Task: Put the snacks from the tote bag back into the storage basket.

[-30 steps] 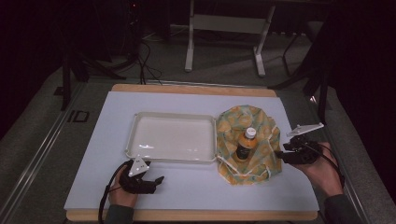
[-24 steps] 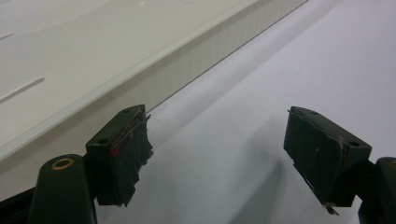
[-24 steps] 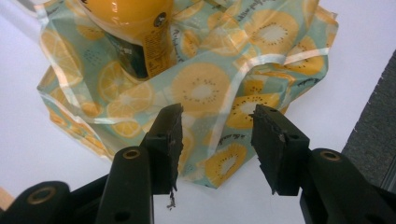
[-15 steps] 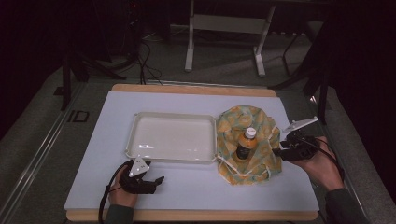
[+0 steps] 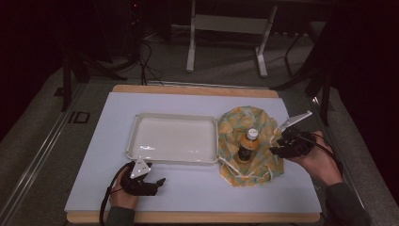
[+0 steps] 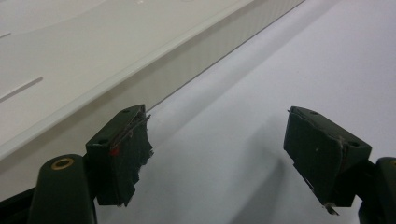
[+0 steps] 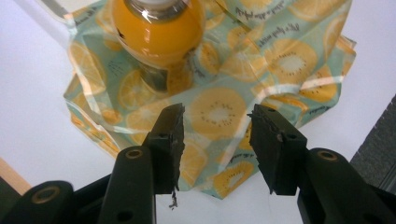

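Note:
A bottle of orange drink (image 5: 248,143) (image 7: 156,32) stands upright in the middle of a crumpled cloth printed with orange and kiwi slices (image 5: 235,125) (image 7: 289,60). My right gripper (image 5: 275,149) (image 7: 215,126) hovers at the cloth's right edge, pointing toward the bottle. Its jaws have just been closing and stand partly open. The cloth lies below the gap and neither pad presses on it. My left gripper (image 5: 160,182) (image 6: 217,135) rests open on the table just in front of the white tray (image 5: 174,136) (image 6: 93,60), with nothing between its jaws.
The tray sits mid-table, touching the cloth's left edge. The white table top (image 5: 197,188) ends in a wooden front edge close to both hands. Dark floor, cables and a metal stand (image 5: 226,28) lie beyond the far edge.
My right gripper has shifted a little left toward the bottle and slightly up. The left gripper, bottle, cloth and tray have stayed put.

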`<action>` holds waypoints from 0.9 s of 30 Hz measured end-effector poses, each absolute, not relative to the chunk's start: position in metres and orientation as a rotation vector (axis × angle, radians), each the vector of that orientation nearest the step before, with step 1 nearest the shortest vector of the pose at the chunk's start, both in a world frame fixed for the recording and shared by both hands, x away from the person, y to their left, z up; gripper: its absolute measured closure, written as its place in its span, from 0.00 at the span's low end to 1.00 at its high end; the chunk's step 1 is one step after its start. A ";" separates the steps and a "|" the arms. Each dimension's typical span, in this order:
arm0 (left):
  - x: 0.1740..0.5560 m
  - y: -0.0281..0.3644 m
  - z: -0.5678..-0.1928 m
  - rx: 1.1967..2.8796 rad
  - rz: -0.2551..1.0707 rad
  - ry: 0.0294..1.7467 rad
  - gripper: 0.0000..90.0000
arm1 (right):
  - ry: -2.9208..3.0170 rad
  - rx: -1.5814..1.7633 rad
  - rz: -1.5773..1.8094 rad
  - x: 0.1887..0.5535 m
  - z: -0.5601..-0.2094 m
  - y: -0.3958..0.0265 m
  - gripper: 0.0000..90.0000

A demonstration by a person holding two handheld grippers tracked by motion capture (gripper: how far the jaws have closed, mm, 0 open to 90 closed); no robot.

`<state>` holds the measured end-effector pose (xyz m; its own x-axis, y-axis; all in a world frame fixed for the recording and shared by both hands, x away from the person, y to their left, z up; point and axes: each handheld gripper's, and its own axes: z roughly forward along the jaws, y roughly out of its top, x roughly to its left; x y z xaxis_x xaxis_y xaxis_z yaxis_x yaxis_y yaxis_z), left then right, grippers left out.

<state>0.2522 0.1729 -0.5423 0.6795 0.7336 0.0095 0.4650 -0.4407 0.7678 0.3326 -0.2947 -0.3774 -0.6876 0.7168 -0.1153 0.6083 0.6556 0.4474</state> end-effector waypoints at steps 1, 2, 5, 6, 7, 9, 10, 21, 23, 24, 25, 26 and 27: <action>0.252 0.173 -0.542 2.115 0.441 0.919 0.25 | 2.593 1.064 0.550 0.333 -0.377 -0.295 0.60; 0.252 0.173 -0.542 2.116 0.441 0.918 0.25 | 2.594 1.065 0.544 0.333 -0.376 -0.293 0.60; 0.253 0.173 -0.542 2.120 0.441 0.918 0.25 | 2.595 1.044 0.553 0.333 -0.373 -0.290 0.61; 0.253 0.173 -0.542 2.120 0.441 0.918 0.25 | 2.594 1.040 0.562 0.334 -0.372 -0.290 0.61; 0.253 0.173 -0.542 2.121 0.441 0.917 0.25 | 2.595 1.042 0.566 0.334 -0.370 -0.289 0.61; 0.253 0.172 -0.543 2.120 0.440 0.918 0.25 | 2.598 1.037 0.566 0.335 -0.369 -0.286 0.62; 0.253 0.172 -0.542 2.123 0.441 0.918 0.25 | 2.607 1.030 0.569 0.335 -0.368 -0.284 0.62; 0.253 0.172 -0.542 2.129 0.439 0.918 0.25 | 2.636 0.995 0.550 0.338 -0.362 -0.271 0.62; 0.253 0.172 -0.543 2.131 0.440 0.918 0.25 | 2.643 0.982 0.558 0.338 -0.360 -0.268 0.62; 0.253 0.172 -0.543 2.131 0.440 0.918 0.25 | 2.643 0.982 0.558 0.338 -0.360 -0.268 0.62; 0.253 0.172 -0.543 2.132 0.439 0.918 0.25 | 2.644 0.975 0.557 0.339 -0.360 -0.267 0.62; 0.253 0.171 -0.543 2.131 0.439 0.918 0.25 | 2.652 0.963 0.553 0.339 -0.359 -0.265 0.62; 0.253 0.171 -0.543 2.131 0.439 0.918 0.25 | 2.657 0.962 0.551 0.339 -0.359 -0.264 0.62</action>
